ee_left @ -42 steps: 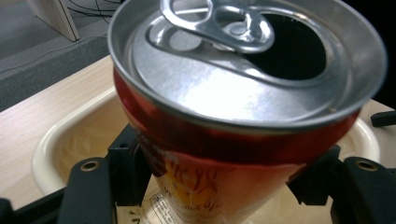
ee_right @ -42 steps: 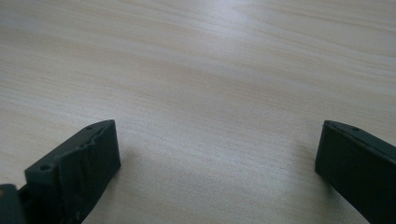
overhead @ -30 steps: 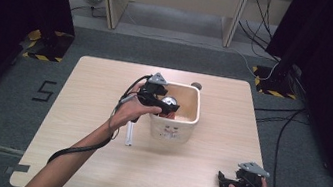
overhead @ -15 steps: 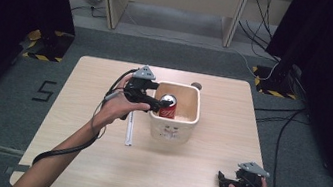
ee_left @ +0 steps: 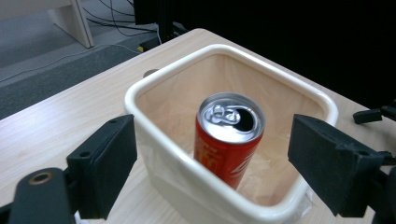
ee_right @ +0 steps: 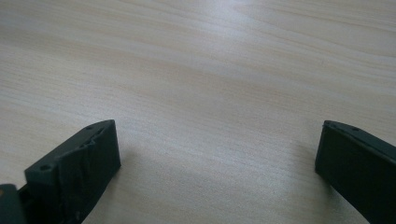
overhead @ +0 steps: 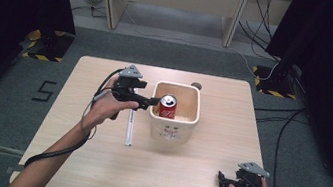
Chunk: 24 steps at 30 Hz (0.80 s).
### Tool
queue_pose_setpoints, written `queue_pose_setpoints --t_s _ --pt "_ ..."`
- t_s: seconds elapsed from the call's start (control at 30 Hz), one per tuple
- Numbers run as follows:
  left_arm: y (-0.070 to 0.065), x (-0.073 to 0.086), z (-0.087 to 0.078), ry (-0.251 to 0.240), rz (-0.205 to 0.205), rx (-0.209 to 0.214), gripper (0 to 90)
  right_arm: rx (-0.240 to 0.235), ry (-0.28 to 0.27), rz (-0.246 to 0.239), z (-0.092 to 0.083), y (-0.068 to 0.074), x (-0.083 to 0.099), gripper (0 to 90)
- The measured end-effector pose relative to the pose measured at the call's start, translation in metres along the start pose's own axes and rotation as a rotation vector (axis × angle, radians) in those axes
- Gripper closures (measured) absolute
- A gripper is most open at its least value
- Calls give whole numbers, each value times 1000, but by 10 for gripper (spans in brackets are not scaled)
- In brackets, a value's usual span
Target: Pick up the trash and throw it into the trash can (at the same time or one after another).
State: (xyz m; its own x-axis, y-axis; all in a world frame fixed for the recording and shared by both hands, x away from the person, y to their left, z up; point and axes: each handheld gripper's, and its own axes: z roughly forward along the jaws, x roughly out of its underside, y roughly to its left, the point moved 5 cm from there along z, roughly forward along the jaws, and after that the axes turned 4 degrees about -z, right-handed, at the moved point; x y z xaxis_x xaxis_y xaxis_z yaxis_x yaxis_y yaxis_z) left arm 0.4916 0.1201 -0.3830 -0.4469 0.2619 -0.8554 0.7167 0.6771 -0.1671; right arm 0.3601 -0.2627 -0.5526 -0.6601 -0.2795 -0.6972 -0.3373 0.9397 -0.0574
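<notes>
Pulled back leftward off bin since a second ago, left gripper (overhead: 152, 102) spread wide and empty | red can (ee_left: 228, 135) upright inside white bin (overhead: 194, 109), apparently just dropped | right gripper (overhead: 222, 179) parked open on table (overhead: 181, 177), idle.

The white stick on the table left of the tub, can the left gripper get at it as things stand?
Probably yes. The white stick lies bare on the table, just below the left gripper, whose jaws are open and hold nothing; the tub sits off to one side.
</notes>
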Motion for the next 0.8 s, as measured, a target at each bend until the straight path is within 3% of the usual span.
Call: queue_pose_setpoints --t_s 0.3,0.57,0.8 --pt "14 16 -6 8 -28 -31 161 0 0 0 0 0 0 2" --pt "28 32 -7 14 -43 -90 181 0 0 0 0 0 0 2" --pt "41 54 -1 37 -74 -126 196 0 0 0 0 0 0 2"
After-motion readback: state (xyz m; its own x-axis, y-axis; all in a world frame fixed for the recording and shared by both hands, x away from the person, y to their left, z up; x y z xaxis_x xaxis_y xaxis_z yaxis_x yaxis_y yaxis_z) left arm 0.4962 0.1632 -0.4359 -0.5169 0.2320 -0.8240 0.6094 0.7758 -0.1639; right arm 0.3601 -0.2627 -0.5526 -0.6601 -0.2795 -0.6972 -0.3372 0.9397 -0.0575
